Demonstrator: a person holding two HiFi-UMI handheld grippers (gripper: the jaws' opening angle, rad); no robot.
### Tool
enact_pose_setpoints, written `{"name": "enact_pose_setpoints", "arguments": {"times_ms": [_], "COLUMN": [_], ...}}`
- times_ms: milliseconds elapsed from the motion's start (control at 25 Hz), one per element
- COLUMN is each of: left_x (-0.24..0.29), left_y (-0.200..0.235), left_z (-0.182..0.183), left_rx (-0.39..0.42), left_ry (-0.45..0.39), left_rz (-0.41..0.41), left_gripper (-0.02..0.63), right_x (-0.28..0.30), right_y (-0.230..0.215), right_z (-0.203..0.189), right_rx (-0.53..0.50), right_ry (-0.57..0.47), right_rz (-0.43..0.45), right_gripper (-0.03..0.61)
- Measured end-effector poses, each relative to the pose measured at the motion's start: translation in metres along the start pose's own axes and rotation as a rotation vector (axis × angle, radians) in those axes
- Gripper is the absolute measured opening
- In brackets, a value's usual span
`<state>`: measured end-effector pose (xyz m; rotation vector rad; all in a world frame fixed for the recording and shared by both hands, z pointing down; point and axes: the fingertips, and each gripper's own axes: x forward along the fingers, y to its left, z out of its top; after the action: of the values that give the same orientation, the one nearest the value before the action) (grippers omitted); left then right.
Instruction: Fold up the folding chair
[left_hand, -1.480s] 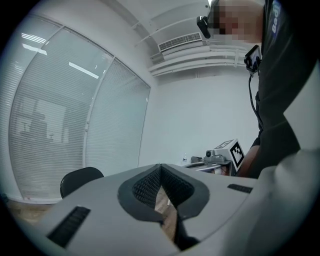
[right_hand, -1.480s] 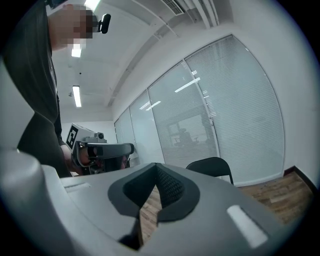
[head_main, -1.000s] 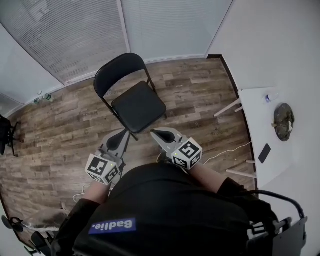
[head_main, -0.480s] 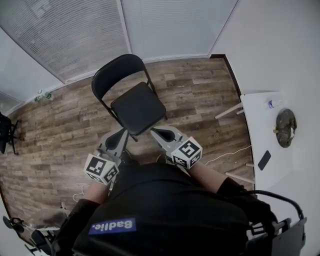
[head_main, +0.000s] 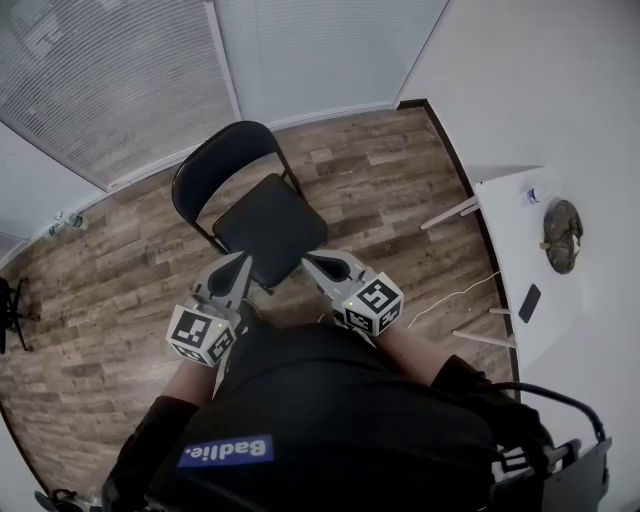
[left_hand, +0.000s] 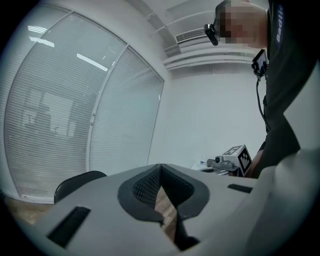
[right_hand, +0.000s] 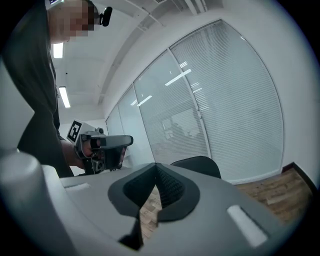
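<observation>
Head view: we hold the left gripper (head_main: 241, 262) and right gripper (head_main: 310, 261), both with jaws pressed together on nothing, near the front edge of the folding chair (head_main: 262, 215), which stands fully open on the wood floor (head_main: 385, 185), folding not yet begun.

- A person in a black top (head_main: 330, 420) holds two grippers out ahead of the body, side by side, each pointing nearly level and tipped slightly down.
- The left gripper (head_main: 243, 259) has its jaws pressed together with nothing between them. Its marker cube (head_main: 203, 335) sits at the hand end.
- The right gripper (head_main: 310, 260) is likewise closed and empty, its own marker cube (head_main: 373, 305) facing up.
- The two tips angle toward each other but do not touch.
- The right forearm (head_main: 412, 345) runs back toward the torso.
</observation>
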<state>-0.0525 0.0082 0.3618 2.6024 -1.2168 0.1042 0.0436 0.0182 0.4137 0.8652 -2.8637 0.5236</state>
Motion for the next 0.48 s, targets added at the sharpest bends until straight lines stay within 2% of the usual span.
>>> {"name": "enact_pose_setpoints", "arguments": {"times_ms": [480], "left_x": [0.004], "left_y": [0.126], "left_z": [0.007], "left_rx": [-0.012], "left_ry": [0.053], "left_rz": [-0.107], "left_gripper": [0.005], "right_x": [0.102], "right_y": [-0.014], "right_z": [0.006], "right_rx": [0.054], "right_ry": [0.014], "right_rz": [-0.196], "right_gripper": [0.002]}}
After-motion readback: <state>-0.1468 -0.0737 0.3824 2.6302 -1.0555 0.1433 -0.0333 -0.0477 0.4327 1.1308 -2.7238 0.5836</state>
